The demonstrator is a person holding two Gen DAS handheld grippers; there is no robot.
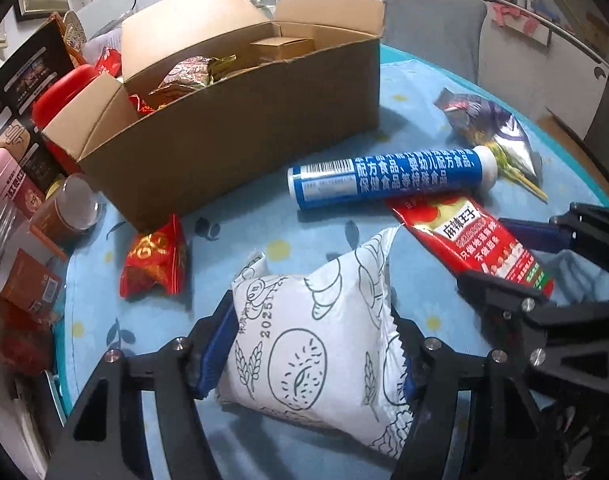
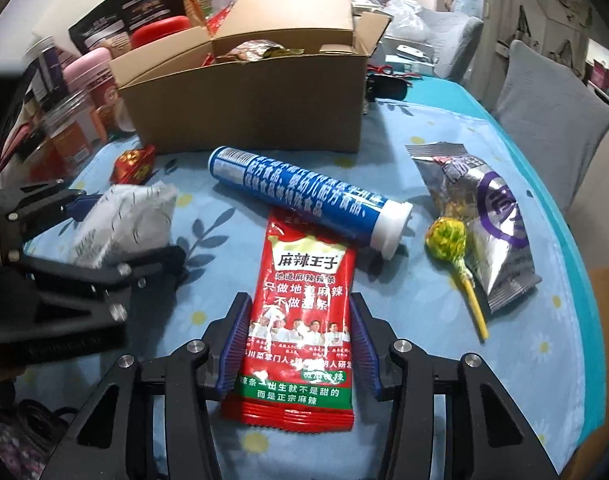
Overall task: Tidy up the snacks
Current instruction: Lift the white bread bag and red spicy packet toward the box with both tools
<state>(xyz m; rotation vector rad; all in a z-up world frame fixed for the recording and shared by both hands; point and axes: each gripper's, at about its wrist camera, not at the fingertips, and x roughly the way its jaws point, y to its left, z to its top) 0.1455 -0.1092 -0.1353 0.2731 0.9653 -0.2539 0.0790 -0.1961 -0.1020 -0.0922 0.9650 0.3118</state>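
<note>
Your cardboard box is the biggest thing on the blue floral tablecloth, flaps open, with snack packets piled inside. Only your left camera looks down into it far enough to show a small brown carton at the back. Only your right camera gets the whole silver-and-purple packet and the green lollipop leaning on it, stick pointing toward you. The left view just catches the packet's shiny end.

The blue tube lies on its side in front of the box, white cap to the right. The small red packet sits near the box's left corner, well apart from both grippers.

Your left gripper has the white pillow packet with the line drawings between its jaws. The blue pad on the left presses the packet's edge and the other side meets its crimped seam, so it's clamped on. The right camera shows that same packet only as a blur.

Your right gripper straddles the red spicy-strip packet, which lies flat with its top end touching the tube. Both pads sit at the packet's edges. I can't tell whether they're actually squeezing it.
</note>
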